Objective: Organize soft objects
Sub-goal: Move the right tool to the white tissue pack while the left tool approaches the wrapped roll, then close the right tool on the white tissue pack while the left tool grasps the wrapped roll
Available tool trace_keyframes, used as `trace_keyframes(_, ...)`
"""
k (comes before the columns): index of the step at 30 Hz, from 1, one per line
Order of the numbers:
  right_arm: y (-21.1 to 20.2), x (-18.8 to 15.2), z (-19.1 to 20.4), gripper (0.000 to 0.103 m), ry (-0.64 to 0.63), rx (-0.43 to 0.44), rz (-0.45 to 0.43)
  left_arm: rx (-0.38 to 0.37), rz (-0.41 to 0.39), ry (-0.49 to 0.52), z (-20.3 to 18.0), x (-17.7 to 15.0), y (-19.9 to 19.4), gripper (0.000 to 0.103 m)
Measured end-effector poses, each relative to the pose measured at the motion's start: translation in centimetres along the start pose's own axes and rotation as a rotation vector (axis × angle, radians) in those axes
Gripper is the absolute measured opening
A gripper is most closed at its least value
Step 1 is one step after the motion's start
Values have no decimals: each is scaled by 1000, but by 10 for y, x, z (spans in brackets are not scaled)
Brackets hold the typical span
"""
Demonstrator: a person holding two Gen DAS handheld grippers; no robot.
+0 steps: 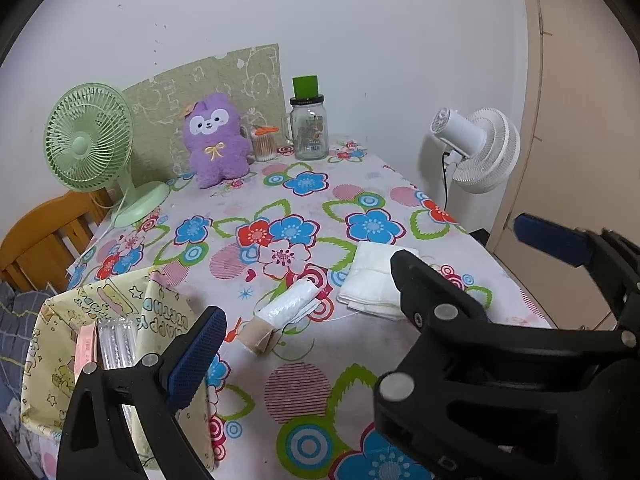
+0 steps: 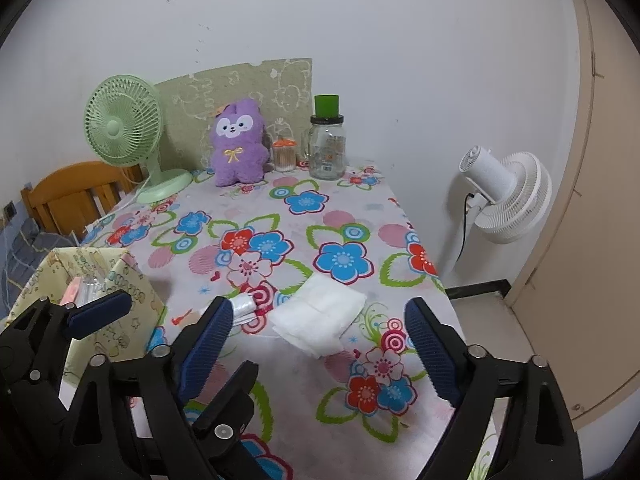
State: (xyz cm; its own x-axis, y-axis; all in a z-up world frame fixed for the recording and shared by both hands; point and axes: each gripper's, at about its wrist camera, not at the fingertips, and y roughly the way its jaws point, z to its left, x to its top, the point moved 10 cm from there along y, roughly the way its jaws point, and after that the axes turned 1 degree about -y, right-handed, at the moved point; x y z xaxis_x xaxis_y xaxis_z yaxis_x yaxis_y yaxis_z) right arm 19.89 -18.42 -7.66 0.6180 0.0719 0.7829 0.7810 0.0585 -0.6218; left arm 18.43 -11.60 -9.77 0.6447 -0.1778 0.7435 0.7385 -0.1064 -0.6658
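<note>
**Both grippers empty over the table, soft things waiting**

From the left wrist camera I see my left gripper [image 1: 304, 312] with its fingers spread wide and nothing between them. Just ahead on the flowered tablecloth [image 1: 304, 392] lies a small white roll [image 1: 290, 300] with a tan end, and just beside it, to the right, a folded white cloth [image 1: 370, 280] partly hidden by my own right finger. A yellow fabric bag [image 1: 60, 340] stands open at the near left edge. I judge the roll light and squashy; I would pinch it across its middle.

From the right wrist camera my right gripper [image 2: 320, 344] is also wide open and empty, hanging just short of the cloth [image 2: 320, 316]. It looks limp and thin, so I would take all layers at 1 folded edge, or it may unfold. The purple plush toy [image 2: 239, 144] sits well apart at the back
</note>
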Motion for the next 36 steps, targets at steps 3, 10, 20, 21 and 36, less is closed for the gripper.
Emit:
trace_keyframes(3,6,1,-3,96,-8,-4,-3,0,12,-1,-1,0,6,100)
trace_keyframes(10,22,0,-8,96,-4,0,14,4,34,5,-4,2,22,100)
trace_keyframes(20,53,-1,-14,96,11,15,56,0,75,6,-3,5,51,103)
trace_keyframes(21,56,-1,-14,96,12,19,61,-2,83,2,-3,5,55,103)
trace_keyframes(36,106,-11,-12,96,34,46,142,13,125,-13,8,2,98,103)
